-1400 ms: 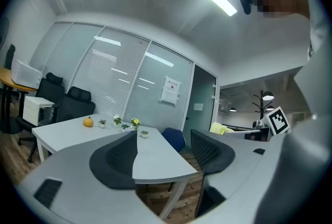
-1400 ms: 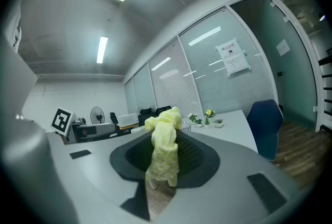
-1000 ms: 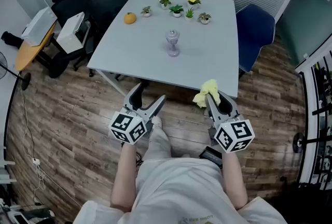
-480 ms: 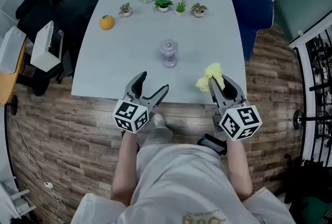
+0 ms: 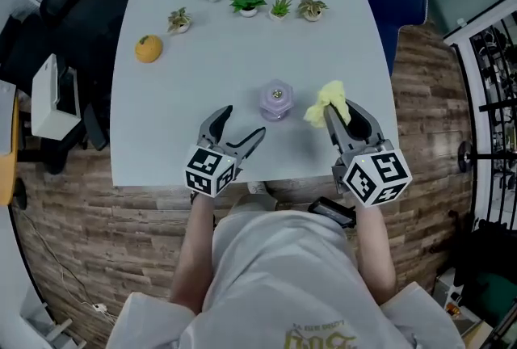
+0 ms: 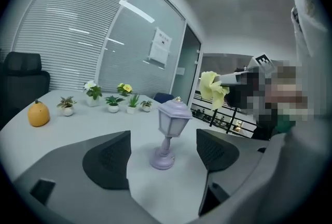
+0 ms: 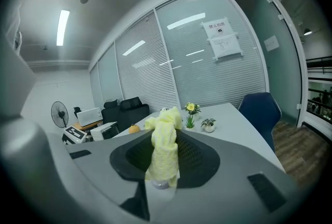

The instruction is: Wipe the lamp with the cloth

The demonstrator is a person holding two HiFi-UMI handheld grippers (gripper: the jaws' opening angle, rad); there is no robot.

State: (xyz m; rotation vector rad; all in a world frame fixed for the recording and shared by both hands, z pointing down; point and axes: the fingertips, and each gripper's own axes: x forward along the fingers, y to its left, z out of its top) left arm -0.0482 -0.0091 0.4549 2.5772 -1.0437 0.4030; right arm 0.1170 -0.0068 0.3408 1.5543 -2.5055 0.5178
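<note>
Lamp (image 5: 276, 100): lilac, upright on table (image 5: 202, 40), near its front edge; left gripper (image 5: 242, 121): jaws apart, nothing held, lamp just ahead, untouched; right gripper (image 5: 338, 109): clenched on yellow cloth (image 5: 327, 101), just right of lamp; small plants (image 5: 247, 0) and orange (image 5: 148, 48) at far side.

lamp (image 5: 276, 100) on table (image 5: 202, 73), cloth (image 5: 326, 102) right of it, plants (image 5: 247, 1) behind, orange (image 5: 148, 48) back left

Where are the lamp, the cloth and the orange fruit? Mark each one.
lamp (image 5: 276, 97), head view, its top cap.
cloth (image 7: 165, 148), right gripper view, the fold between the jaws.
orange fruit (image 5: 148, 48), head view, its middle.
</note>
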